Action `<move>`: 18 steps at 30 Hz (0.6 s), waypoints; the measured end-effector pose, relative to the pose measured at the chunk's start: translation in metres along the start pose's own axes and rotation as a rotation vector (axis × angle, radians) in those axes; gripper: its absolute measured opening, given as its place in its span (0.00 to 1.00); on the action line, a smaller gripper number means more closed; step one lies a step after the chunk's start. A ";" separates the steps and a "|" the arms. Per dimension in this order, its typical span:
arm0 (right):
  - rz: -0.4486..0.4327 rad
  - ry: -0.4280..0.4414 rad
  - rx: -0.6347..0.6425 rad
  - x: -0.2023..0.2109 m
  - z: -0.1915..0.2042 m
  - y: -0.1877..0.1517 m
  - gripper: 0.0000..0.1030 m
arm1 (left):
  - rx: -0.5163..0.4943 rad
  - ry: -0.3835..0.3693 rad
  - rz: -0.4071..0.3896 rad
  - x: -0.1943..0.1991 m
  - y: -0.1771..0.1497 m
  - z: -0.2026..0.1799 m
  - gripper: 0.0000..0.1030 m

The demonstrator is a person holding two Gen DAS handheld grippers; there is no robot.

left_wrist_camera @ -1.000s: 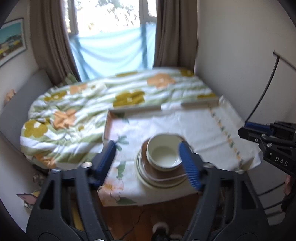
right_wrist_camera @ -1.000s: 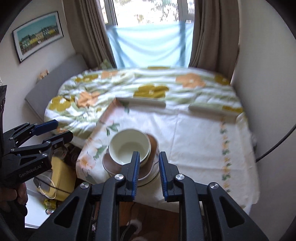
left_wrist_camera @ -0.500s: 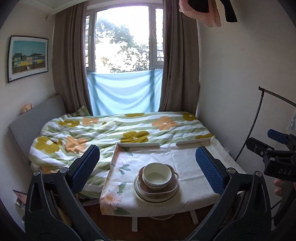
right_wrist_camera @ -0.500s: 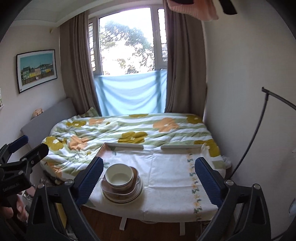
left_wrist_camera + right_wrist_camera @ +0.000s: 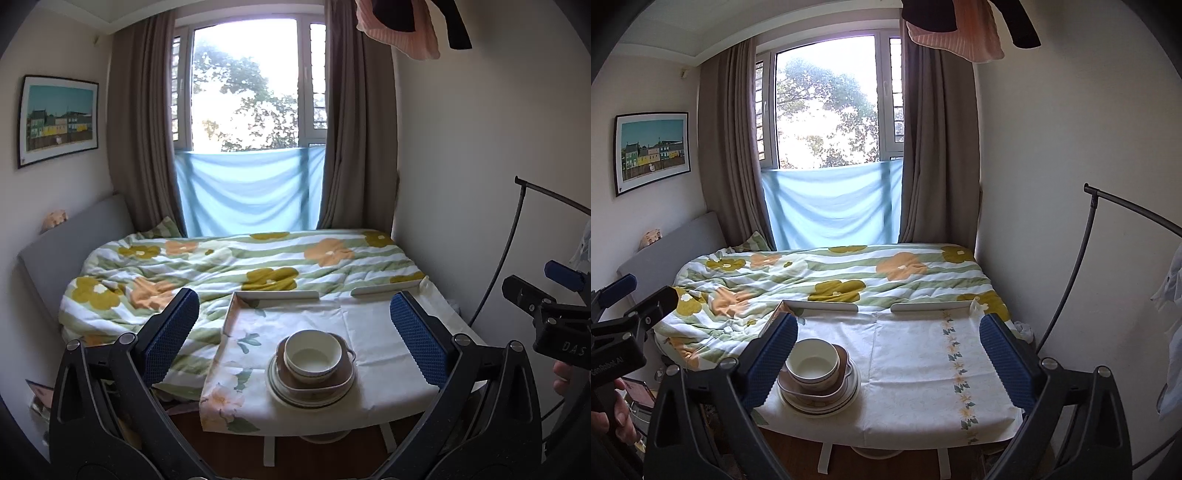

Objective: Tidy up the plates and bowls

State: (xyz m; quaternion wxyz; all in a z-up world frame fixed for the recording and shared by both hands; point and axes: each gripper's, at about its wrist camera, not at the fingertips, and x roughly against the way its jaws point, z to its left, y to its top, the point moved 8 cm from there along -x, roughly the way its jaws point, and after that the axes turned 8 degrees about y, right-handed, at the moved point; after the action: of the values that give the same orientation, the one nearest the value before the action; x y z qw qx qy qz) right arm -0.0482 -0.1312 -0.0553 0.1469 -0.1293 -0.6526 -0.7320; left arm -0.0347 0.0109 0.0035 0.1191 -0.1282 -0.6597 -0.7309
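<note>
- The left gripper [image 5: 293, 330] stands wide apart with nothing between its blue pads, and the right gripper [image 5: 888, 356] is just as wide and just as empty.
- Both hang back from the table [image 5: 923, 369], well apart from the dishes.
- The white bowl [image 5: 313, 354] sits in a brown dish [image 5: 341, 382], which rests on a pale plate [image 5: 280, 391]; there may be a second plate under it, but the rims blur together.
- This stack stands near the front left corner of the table, close to the edge.
- Risk: a careless reach could push the stack toward that edge, and the loose cloth [image 5: 916, 354] could slide with it.
- Risk: the bowl only rests in the dish, so lifting from below at a tilt would likely tip it out.
- Risk: the rims look smooth and glazed, so a pinch on a rim might slip.
- The table is small, with a raised lip at the back, and is covered by the flowered cloth.
- Behind it lies a bed [image 5: 236, 266] with a flowered quilt, then a window [image 5: 251, 88] with brown curtains and a blue sheet hung across its foot.
- A framed picture [image 5: 57, 120] hangs on the left wall.
</note>
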 end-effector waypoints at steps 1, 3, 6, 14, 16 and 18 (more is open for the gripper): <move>-0.002 -0.001 0.000 0.001 0.001 0.000 0.95 | 0.000 0.003 -0.002 -0.001 0.000 0.000 1.00; -0.004 -0.005 0.004 0.002 0.001 0.001 0.95 | 0.002 0.002 -0.004 -0.001 0.000 -0.001 1.00; -0.003 -0.005 0.004 0.002 0.002 0.002 0.95 | 0.001 0.006 -0.005 -0.001 0.001 -0.001 1.00; -0.001 -0.007 0.006 0.000 0.001 0.001 0.95 | 0.001 0.015 -0.015 -0.001 0.000 -0.002 1.00; -0.001 -0.006 0.005 0.000 0.001 0.001 0.95 | -0.004 0.020 -0.017 0.000 0.000 -0.003 1.00; 0.002 -0.007 0.006 0.000 0.001 0.001 0.95 | -0.005 0.021 -0.019 0.001 0.000 -0.004 1.00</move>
State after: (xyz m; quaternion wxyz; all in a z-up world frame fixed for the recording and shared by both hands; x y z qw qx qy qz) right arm -0.0474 -0.1302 -0.0540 0.1458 -0.1319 -0.6552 -0.7295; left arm -0.0353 0.0070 0.0038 0.1189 -0.1146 -0.6577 -0.7349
